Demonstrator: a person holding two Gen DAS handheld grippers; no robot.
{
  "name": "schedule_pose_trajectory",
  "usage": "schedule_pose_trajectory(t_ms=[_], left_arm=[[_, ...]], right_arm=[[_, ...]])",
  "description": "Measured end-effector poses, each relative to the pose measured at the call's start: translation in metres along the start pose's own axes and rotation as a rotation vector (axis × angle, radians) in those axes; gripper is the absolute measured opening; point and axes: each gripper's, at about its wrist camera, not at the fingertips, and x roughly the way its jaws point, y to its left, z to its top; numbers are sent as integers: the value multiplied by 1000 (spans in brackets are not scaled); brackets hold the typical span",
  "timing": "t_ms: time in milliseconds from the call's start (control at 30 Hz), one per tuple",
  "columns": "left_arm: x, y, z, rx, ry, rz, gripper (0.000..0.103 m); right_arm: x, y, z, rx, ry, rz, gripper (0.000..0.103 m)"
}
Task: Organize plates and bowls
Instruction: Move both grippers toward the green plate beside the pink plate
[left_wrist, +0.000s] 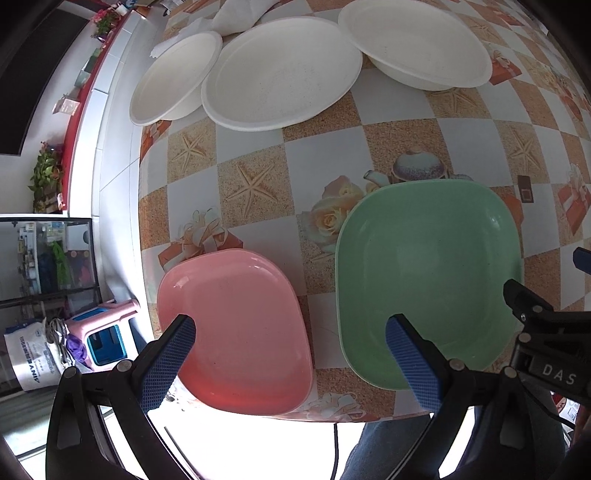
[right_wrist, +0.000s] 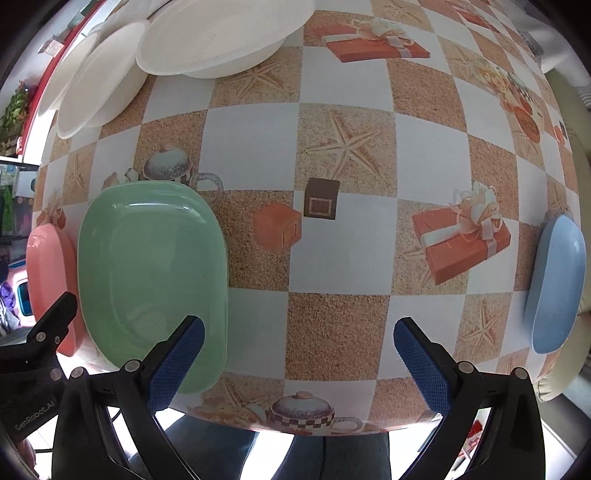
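A pink plate (left_wrist: 236, 328) and a green plate (left_wrist: 428, 273) lie side by side at the table's near edge. My left gripper (left_wrist: 291, 354) is open and empty, hovering over the gap between them. In the right wrist view the green plate (right_wrist: 151, 277) lies at the left, the pink plate (right_wrist: 50, 280) beyond it, and a blue plate (right_wrist: 557, 284) at the far right edge. My right gripper (right_wrist: 299, 354) is open and empty above the bare tablecloth. Three white dishes (left_wrist: 280, 70) sit at the far side, overlapping; they also show in the right wrist view (right_wrist: 210, 37).
The table (right_wrist: 343, 258) has a checkered cloth with starfish and gift prints. A white cloth (left_wrist: 240, 14) lies behind the white dishes. Left of the table are a pink stool (left_wrist: 107, 328), a bag (left_wrist: 33, 354) and a glass cabinet (left_wrist: 48, 258). The person's legs are under the near edge.
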Motion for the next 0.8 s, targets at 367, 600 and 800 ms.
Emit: schedule_pose_trajectory(t_ms=[367,600,800], left_arm=[[17,-26,9,35,23,-47,103],[13,-52,24,77,-15,-90,103],[14,-68,37,112,-51,-103,103]], right_arm=[[38,4,-4,-49,-11,-84,103],[53,-39,-41,-31,-6,-121,103],[85,-69,-44,145,33,19,103]])
